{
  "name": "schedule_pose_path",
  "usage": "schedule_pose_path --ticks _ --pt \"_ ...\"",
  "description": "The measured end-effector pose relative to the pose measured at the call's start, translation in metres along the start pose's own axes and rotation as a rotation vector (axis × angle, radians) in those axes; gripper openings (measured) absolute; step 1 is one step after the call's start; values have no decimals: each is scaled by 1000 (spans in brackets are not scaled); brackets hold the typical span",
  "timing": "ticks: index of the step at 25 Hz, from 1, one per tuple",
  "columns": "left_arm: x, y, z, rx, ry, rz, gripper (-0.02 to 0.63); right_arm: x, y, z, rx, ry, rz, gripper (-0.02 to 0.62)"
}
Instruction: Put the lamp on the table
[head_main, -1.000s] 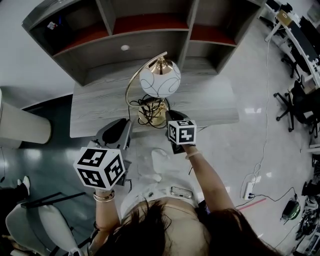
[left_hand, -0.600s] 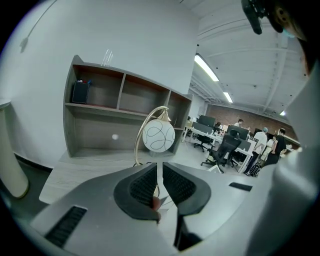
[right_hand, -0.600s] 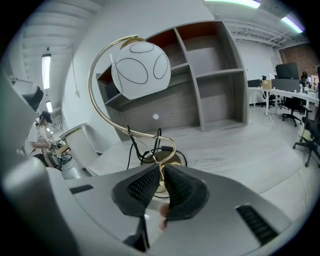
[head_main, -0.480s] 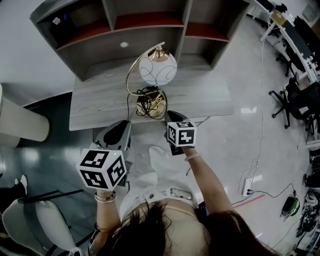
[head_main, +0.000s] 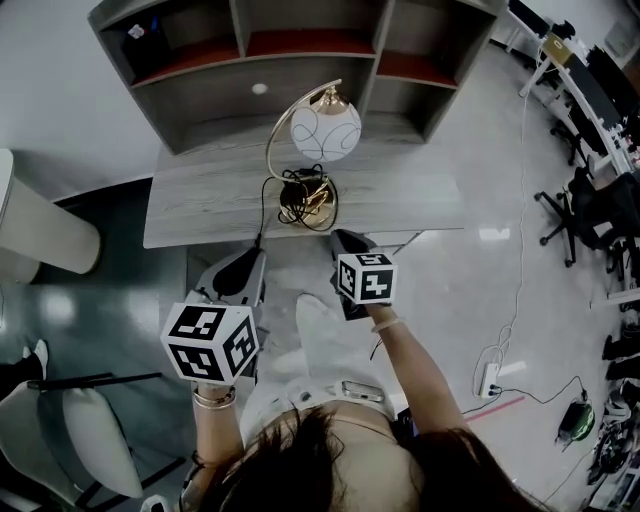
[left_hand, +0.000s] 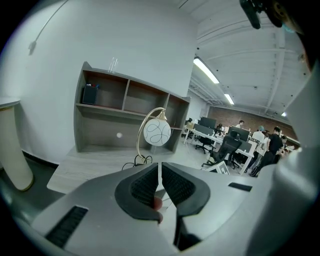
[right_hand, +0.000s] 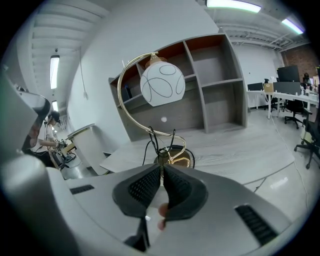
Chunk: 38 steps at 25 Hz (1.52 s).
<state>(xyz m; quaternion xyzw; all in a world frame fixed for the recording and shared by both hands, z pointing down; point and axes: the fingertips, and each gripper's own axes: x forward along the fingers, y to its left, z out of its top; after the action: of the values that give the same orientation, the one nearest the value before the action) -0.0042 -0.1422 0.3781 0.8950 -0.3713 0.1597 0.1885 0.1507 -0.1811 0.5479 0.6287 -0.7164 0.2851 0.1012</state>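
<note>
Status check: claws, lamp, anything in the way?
Left claw shut, empty; right claw shut, empty. Gold arc-stem lamp with white globe shade upright on grey wooden table, black cord coiled at base. Nothing between claws and lamp.

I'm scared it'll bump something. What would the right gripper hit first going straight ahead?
The right gripper would likely meet the lamp's base first, though depth is unclear.

left tool (left_hand: 160, 169): grey shell, black ribbed pads (left_hand: 144, 187) | right tool (right_hand: 161, 172): same | black-white marker cubes (head_main: 210, 343) | wrist bracelet (head_main: 213, 397)
</note>
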Motion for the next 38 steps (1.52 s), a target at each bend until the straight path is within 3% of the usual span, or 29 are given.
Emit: schedule_pose_path --ticks 21,38 --pt "-45 -5 -15 -65 -62 50 15 -50 51 8 -137 -29 65 34" --pt "-20 -52 -11 -105 -47 113 15 -74 34 30 -246 -34 146 31"
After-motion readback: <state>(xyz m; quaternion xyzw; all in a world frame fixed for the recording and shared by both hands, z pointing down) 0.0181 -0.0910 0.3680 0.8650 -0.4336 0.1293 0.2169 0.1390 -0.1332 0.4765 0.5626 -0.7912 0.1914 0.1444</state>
